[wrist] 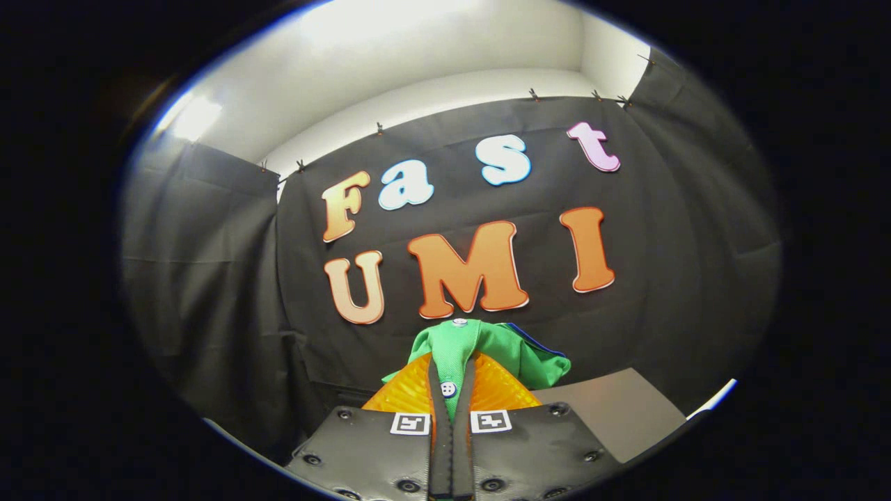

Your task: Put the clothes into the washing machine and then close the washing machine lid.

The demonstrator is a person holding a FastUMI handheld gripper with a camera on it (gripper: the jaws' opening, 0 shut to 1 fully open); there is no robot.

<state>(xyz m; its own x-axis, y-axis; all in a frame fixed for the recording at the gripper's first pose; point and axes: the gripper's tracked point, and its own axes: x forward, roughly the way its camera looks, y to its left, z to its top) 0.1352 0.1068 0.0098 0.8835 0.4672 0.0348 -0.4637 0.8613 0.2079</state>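
Note:
A green garment (pixel 487 348) with white buttons is pinched between my two orange fingers (pixel 411 393), bunched up at their tips and lifted in the air in front of the black cloth wall. My gripper (pixel 452 379) is shut on the cloth, with only a thin strip of green fabric showing between the pads. A sliver of blue fabric (pixel 532 341) peeks out behind the green bundle. The fingers point upward and forward toward the wall.
A grey flat surface (pixel 619 410) lies low to the right of the fingers, with a white edge (pixel 713 400) beyond it. Black curtain walls stand ahead and on both sides, with a white ceiling above.

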